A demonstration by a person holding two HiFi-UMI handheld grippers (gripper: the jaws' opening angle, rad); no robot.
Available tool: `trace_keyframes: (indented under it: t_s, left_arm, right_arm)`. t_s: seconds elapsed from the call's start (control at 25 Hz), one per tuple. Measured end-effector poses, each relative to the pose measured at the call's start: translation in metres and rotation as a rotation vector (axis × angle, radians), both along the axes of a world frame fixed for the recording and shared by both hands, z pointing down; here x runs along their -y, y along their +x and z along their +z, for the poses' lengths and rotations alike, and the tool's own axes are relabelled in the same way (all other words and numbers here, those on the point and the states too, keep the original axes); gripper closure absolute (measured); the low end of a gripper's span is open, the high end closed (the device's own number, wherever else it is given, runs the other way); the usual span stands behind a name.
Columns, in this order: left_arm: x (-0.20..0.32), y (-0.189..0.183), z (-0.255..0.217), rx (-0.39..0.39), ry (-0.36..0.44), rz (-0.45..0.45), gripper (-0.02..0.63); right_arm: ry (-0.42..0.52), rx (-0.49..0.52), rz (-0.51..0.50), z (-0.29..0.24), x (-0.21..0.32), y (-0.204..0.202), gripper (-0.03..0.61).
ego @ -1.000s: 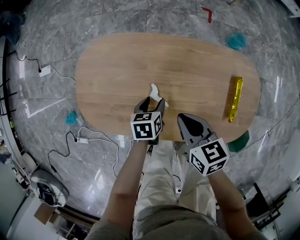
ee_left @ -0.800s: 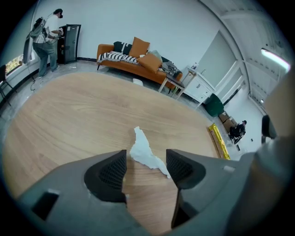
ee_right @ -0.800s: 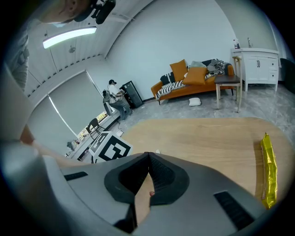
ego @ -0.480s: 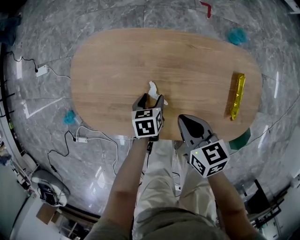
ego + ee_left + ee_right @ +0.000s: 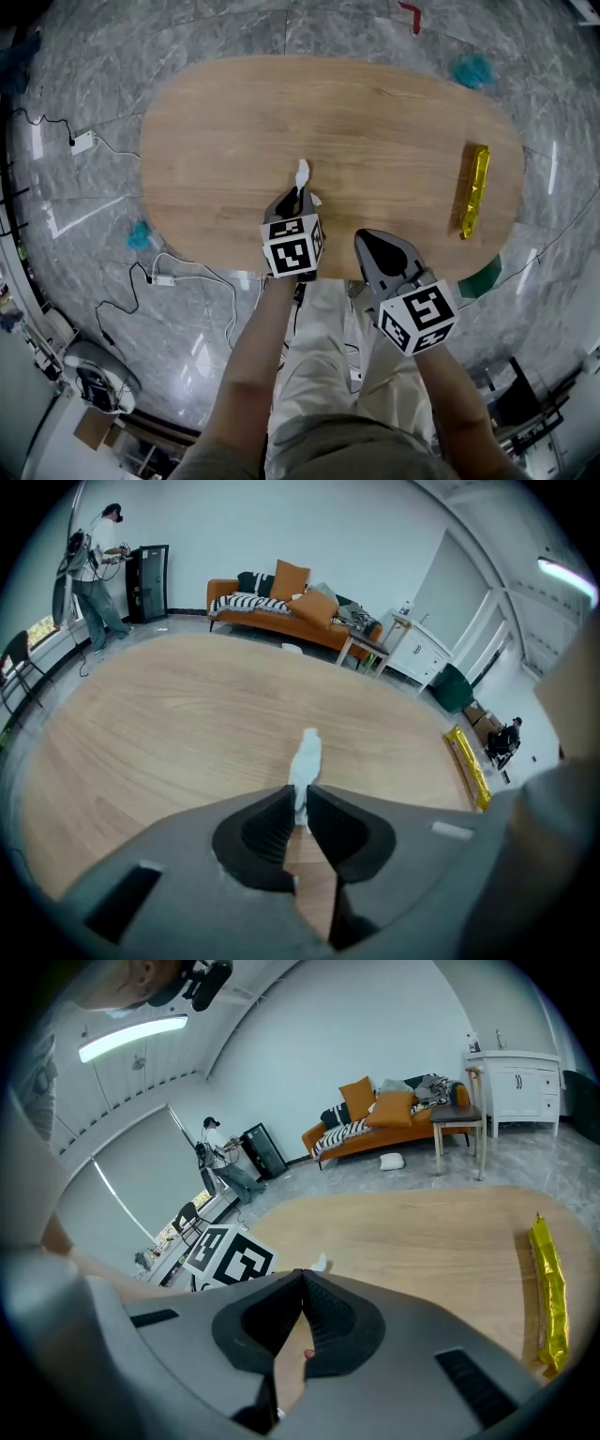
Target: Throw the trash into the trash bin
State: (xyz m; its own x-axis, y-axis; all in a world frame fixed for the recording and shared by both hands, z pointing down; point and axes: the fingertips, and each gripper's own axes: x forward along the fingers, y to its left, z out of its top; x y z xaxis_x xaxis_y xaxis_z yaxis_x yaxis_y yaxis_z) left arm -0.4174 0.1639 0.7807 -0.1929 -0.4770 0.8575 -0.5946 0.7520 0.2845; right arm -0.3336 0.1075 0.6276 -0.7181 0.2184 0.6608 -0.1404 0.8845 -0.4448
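**A:** Where is the trash?

**B:** The white paper scrap sits near the 6 o'clock edge of the table. The left gripper pinches its lower end, and the rest sticks out past the tips toward 12.

**A:** Why grip it there?

**B:** That end lay nearest, I'd guess, and a firm pinch should lift it clear. The right gripper, at 4 o'clock from the left, has its jaws together on nothing and looks idle. A gold wrapper lies untouched at the table's 3 o'clock end.

**A:** What changed from a second ago?

**B:** The left jaws stood wide around the scrap and have just been closing on it. The scrap was spread out with a flap toward 3, and now it is squeezed narrow.
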Motion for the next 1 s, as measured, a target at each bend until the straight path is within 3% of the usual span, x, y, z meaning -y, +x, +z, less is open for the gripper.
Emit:
trace_keyframes:
  t_s: [0.12, 1.0]
  left_arm:
    - [0.002, 0.001, -0.003, -0.009, 0.005, 0.003, 0.580]
    - [0.012, 0.012, -0.063, -0.015, 0.062, 0.041, 0.583]
  right_arm:
    - [0.002, 0.001, 0.007, -0.003, 0.001, 0.001, 0.569]
    - [0.050, 0.057, 0.043, -0.057, 0.012, 0.002, 0.569]
